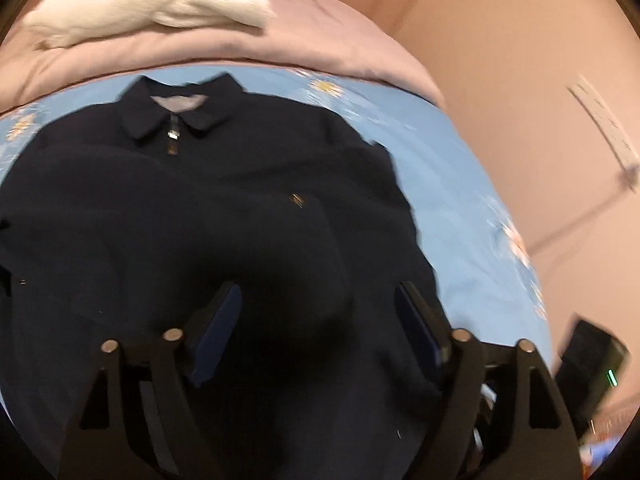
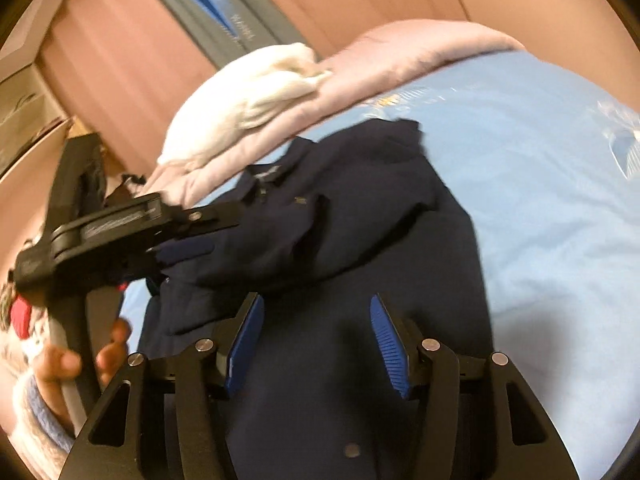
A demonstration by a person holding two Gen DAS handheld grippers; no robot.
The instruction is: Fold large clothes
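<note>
Left wrist view shows us the left tool (image 1: 318, 304) with its jaws wide apart and nothing between them, above the dark navy jacket (image 1: 224, 208). The jacket lies collar-up on the light blue bed sheet (image 1: 452, 184), with one side already folded over the chest.

In the right wrist view, the right tool (image 2: 316, 318) is also open and empty over the lower part of the jacket.

We think the released fold can slide back or wrinkle, because no tool holds it. If we grasp only the top layer next, the layers under it may drag and the fold becomes crooked.
</note>
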